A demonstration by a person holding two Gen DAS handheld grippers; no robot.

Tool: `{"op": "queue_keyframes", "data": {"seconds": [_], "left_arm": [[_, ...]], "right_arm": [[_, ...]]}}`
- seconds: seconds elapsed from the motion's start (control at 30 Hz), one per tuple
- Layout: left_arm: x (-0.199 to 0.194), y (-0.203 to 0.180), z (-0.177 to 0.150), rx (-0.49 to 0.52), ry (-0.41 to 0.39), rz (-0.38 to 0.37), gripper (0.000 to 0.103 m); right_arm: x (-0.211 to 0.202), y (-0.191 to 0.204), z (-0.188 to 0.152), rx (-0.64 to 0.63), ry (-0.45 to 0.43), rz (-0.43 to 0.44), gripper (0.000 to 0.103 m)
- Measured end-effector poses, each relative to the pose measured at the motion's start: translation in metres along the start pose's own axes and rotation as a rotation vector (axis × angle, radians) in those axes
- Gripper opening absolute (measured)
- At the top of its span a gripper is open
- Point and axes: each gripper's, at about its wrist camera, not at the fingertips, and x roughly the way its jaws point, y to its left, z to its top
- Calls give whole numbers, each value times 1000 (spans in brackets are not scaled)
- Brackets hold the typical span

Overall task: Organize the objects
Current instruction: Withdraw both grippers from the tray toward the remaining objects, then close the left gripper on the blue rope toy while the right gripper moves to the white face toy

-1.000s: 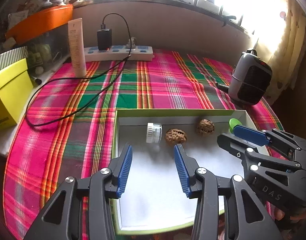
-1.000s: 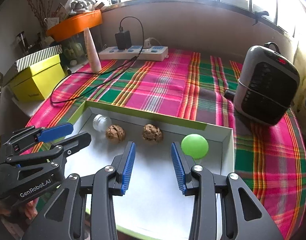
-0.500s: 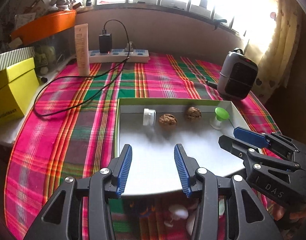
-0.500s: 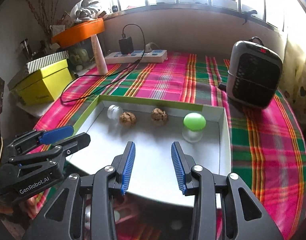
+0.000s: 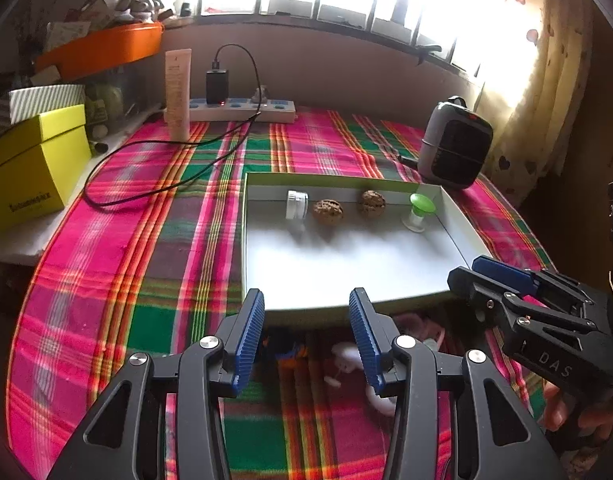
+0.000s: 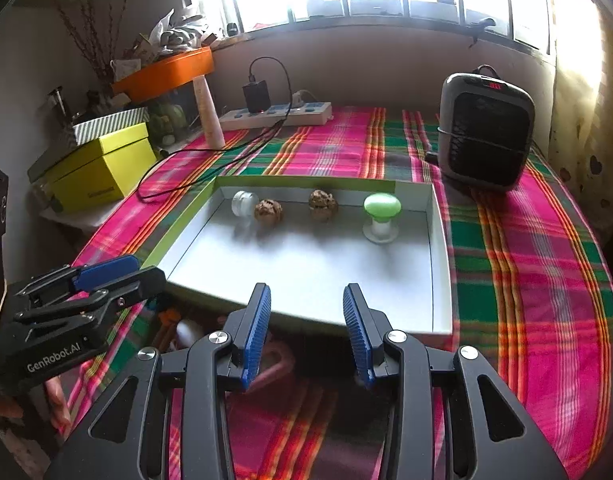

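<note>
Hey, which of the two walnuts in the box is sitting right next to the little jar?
The left walnut, beside the jar; the other walnut sits apart, nearer the green-capped piece.

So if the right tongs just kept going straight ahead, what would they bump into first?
Probably the near edge of the white tray, which lies just ahead of the open right tongs. If they passed above it, a walnut at the far wall comes next; depth is unclear.

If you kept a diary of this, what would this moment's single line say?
left gripper: open, empty | right gripper: open, empty | tray: jar, two walnuts, green-capped piece along far wall
</note>
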Motion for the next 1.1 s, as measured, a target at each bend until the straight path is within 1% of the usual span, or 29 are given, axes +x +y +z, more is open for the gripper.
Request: {"op": "queue_keyframes", "data": {"seconds": [0.1,0.13,0.17,0.23,0.43,0.6,0.8,0.93,1.1], "left_arm": [[-3,3,-6,-8,6,-9,43],[-4,4,-9,-12,8,-12,43],[-4,5,-12,-12,12,-17,43],[-5,8,-17,-18,19,-23,43],[-3,13,-33,-26,51,-39,44],[2,14,-40,-23,77,-45,45],[7,17,-41,-23,84,-41,45],[14,22,-39,-45,92,-21,45],[20,26,-34,-51,90,-19,45]], "right_arm": [[-4,0,-6,3,-1,3,40],[-5,0,-9,4,-2,4,42],[-6,1,-11,6,-1,4,46],[-7,1,-16,11,1,2,50],[-12,6,-31,0,13,12,50],[-17,11,-45,-17,12,33,50],[-16,15,-55,-28,34,47,50],[-15,18,-57,-32,39,53,50],[-13,22,-57,-45,46,58,50]]}}
